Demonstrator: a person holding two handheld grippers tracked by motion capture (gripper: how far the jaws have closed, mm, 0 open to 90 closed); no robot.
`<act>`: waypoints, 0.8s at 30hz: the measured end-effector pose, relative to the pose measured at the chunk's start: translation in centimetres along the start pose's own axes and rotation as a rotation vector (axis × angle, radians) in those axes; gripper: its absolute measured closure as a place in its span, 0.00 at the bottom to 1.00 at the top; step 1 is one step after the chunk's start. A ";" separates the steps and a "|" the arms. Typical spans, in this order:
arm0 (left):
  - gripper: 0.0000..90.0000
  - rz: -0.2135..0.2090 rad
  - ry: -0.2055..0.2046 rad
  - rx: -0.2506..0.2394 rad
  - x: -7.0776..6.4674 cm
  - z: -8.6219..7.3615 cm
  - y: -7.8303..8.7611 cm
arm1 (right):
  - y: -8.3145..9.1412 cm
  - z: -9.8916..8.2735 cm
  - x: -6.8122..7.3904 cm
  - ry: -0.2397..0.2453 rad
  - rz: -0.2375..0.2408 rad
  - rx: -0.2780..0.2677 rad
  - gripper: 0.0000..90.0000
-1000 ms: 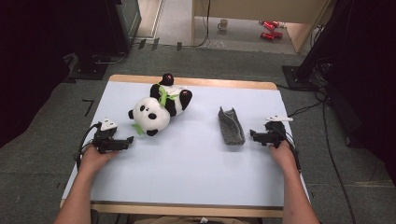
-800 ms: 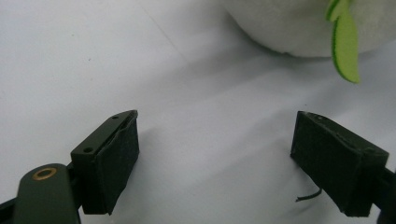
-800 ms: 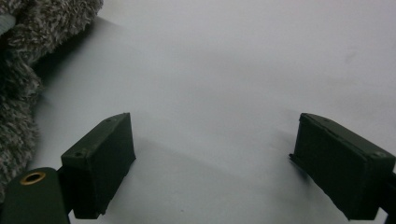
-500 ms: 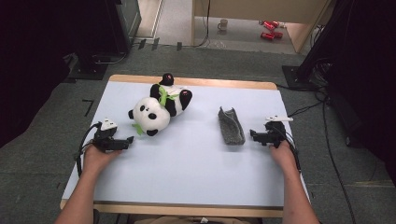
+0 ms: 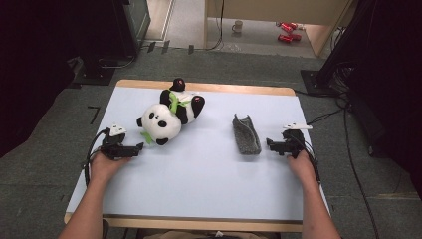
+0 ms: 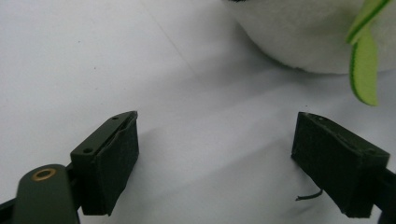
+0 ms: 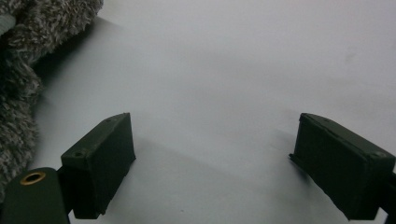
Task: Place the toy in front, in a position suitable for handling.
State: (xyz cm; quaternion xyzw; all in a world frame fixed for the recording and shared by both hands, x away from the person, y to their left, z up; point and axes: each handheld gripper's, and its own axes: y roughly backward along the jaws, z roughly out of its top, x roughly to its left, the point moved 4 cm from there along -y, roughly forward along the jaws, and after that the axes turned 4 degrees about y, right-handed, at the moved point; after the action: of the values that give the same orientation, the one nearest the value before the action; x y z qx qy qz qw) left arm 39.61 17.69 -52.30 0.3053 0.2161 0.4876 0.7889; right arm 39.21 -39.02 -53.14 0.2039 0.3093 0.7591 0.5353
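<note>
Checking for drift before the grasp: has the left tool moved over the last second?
No. In the high view the left tool sits at the same spot, just short of the panda near the table's left edge.

White table (image 5: 199, 184) bears 1 plush panda (image 5: 166, 115) and 1 grey cloth (image 5: 246, 134).

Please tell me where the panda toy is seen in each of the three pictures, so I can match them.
High view: the panda toy lies on its back at the table's left far part, just ahead of the left gripper.
Left gripper view: its white fur and a green leaf sit at the top right, beyond the open jaws.
Right gripper view: not in it; the grey fuzzy cloth is at the left.
Shared landmark: the pale table top.
</note>
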 end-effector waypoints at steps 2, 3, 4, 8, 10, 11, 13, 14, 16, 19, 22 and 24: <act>0.29 0.007 0.050 -0.002 0.2 0.3 0.3 | 0.0 0.0 0.0 0.001 -0.001 0.000 0.13; 0.30 0.007 0.050 -0.002 0.2 0.3 0.3 | 0.0 0.0 0.0 0.001 -0.001 0.000 0.13; 0.32 -0.001 0.068 -0.007 0.2 0.3 0.3 | 0.0 0.0 0.0 0.001 -0.002 -0.002 0.13; 0.35 -0.029 0.082 -0.015 0.2 0.6 0.9 | 0.0 0.0 0.0 0.005 -0.006 -0.002 0.13; 0.34 -0.044 0.085 -0.005 0.2 0.9 1.2 | 0.0 0.0 0.0 0.004 -0.005 -0.002 0.13; 0.33 -0.063 0.090 -0.003 0.1 1.1 1.3 | 0.0 0.0 0.0 0.003 -0.004 -0.001 0.13; 0.34 -0.098 0.097 -0.009 -0.1 1.5 1.8 | 0.0 0.0 0.0 0.002 -0.003 -0.001 0.13; 0.34 -0.103 0.095 -0.019 -0.2 1.7 2.0 | 0.0 0.0 0.0 0.001 -0.002 -0.002 0.13; 0.34 -0.113 0.082 -0.033 -0.4 2.0 2.3 | 0.0 0.0 0.0 0.001 -0.002 -0.001 0.13; 0.33 -0.122 0.085 -0.039 -0.6 2.5 2.8 | 0.0 0.0 0.0 0.001 -0.001 -0.001 0.13; 0.33 -0.144 0.096 -0.049 -0.8 2.9 3.3 | 0.0 0.0 0.0 0.001 -0.001 -0.001 0.13; 0.34 -0.164 0.117 -0.047 -0.9 3.2 3.6 | 0.0 0.0 0.0 0.001 -0.001 -0.001 0.13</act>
State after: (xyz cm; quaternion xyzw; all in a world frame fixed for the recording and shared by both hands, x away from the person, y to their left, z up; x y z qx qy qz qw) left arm 38.92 17.25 -47.47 0.2390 0.2748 0.4432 0.8191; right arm 39.21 -39.01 -53.15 0.2030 0.3093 0.7590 0.5358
